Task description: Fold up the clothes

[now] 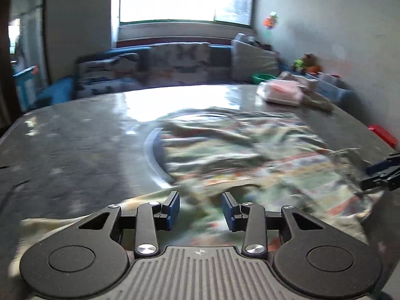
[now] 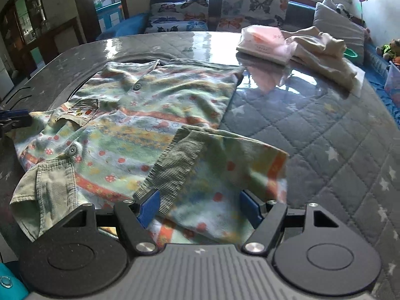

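Your left hand-held gripper [image 1: 200,209] sits low and level, its blue-padded fingers [image 1: 172,208] parted with a clear gap between them, nothing pinched. Your right hand-held gripper [image 2: 200,208] has its fingers [image 2: 149,207] spread wider still, also clamping nothing. Each tool's tip shows at the edge of the other's view, well apart, facing in from opposite sides.

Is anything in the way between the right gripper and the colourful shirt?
No, nothing visible. The right gripper is open, with the shirt sleeve lying right between its fingers. The pink packet and beige cloth sit far off across the table.
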`<action>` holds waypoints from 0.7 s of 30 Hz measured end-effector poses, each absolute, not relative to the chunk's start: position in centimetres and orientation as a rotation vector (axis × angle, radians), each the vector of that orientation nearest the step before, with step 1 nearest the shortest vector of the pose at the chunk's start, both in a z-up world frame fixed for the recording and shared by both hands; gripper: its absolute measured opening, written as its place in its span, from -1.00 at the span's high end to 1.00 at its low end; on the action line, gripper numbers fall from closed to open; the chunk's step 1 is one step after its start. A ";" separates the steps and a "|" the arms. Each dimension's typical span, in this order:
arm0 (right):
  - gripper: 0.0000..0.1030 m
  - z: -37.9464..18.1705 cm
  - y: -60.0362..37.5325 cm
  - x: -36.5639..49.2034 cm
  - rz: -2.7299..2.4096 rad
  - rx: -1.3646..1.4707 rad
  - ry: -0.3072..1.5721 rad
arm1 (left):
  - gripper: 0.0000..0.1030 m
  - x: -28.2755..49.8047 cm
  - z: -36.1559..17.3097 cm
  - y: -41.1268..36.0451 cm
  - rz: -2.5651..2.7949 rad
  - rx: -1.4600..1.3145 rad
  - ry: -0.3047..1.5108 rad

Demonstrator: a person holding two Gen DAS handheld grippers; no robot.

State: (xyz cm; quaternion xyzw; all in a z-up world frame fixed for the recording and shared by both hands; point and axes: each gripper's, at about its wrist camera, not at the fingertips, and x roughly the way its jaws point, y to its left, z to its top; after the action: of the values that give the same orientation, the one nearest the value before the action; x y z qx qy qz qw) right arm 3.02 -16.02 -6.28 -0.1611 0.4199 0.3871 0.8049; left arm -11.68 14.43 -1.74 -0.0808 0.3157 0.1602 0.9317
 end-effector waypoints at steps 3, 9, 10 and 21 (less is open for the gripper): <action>-0.31 -5.9 -16.3 2.4 0.851 -0.334 0.883 | 0.22 -9.5 -2.2 12.9 0.275 -0.169 0.659; -0.08 -6.3 -14.4 -0.8 0.944 -0.448 0.810 | 0.21 -7.2 -3.0 9.8 0.166 -0.166 0.672; 0.01 -6.5 -13.9 -1.2 0.944 -0.479 0.794 | 0.21 -7.0 -3.2 9.3 0.156 -0.162 0.678; 0.91 -4.1 -17.8 0.5 0.796 -0.339 0.654 | 0.19 -6.5 -4.8 8.3 0.139 -0.154 0.723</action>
State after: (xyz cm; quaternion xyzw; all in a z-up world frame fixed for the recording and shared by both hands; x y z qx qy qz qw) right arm 0.46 -17.80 -4.12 -0.1613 0.3114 0.3786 0.8566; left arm -6.49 8.30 -4.82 -0.0752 0.3530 0.0679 0.9301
